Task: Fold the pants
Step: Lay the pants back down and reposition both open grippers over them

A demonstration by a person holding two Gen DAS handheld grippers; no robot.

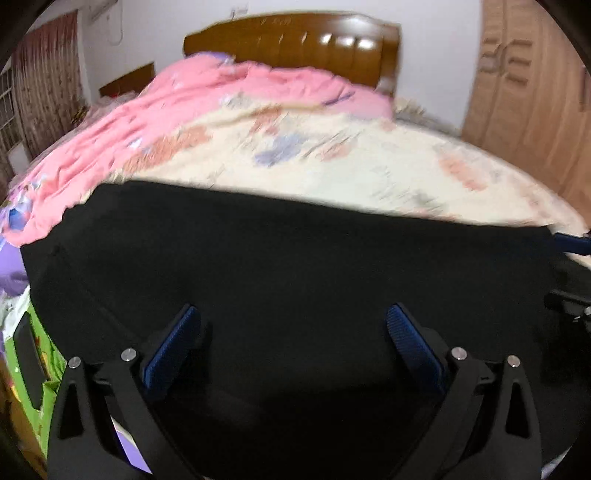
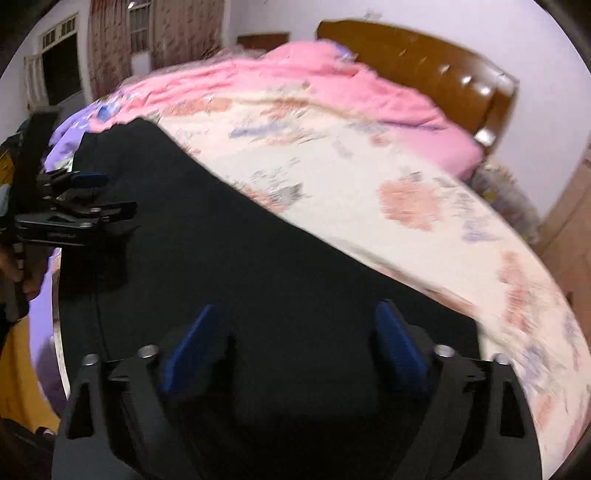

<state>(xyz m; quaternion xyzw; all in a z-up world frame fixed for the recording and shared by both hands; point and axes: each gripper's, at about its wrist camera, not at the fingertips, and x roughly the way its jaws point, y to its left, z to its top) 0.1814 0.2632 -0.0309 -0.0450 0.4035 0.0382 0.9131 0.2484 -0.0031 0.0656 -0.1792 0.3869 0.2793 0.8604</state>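
Observation:
The black pants (image 1: pixel 288 258) lie flat across the near part of the bed; they also fill the lower left of the right wrist view (image 2: pixel 258 266). My left gripper (image 1: pixel 293 314) is open, its blue pads (image 1: pixel 173 347) spread wide just above the black cloth with nothing between them. My right gripper (image 2: pixel 295 310) is open too, over the pants near their right end. The left gripper also shows in the right wrist view (image 2: pixel 92 195) at the pants' far left. A blue fingertip of the right gripper (image 1: pixel 570 242) shows at the right edge of the left wrist view.
The bed has a cream floral sheet (image 1: pixel 351 162) and a bunched pink quilt (image 1: pixel 221 96) toward the brown wooden headboard (image 1: pixel 295 44). A wooden wardrobe (image 1: pixel 524 92) stands at the right. A green box (image 1: pixel 33 354) sits off the bed's left edge. Curtained windows (image 2: pixel 140 33) are far left.

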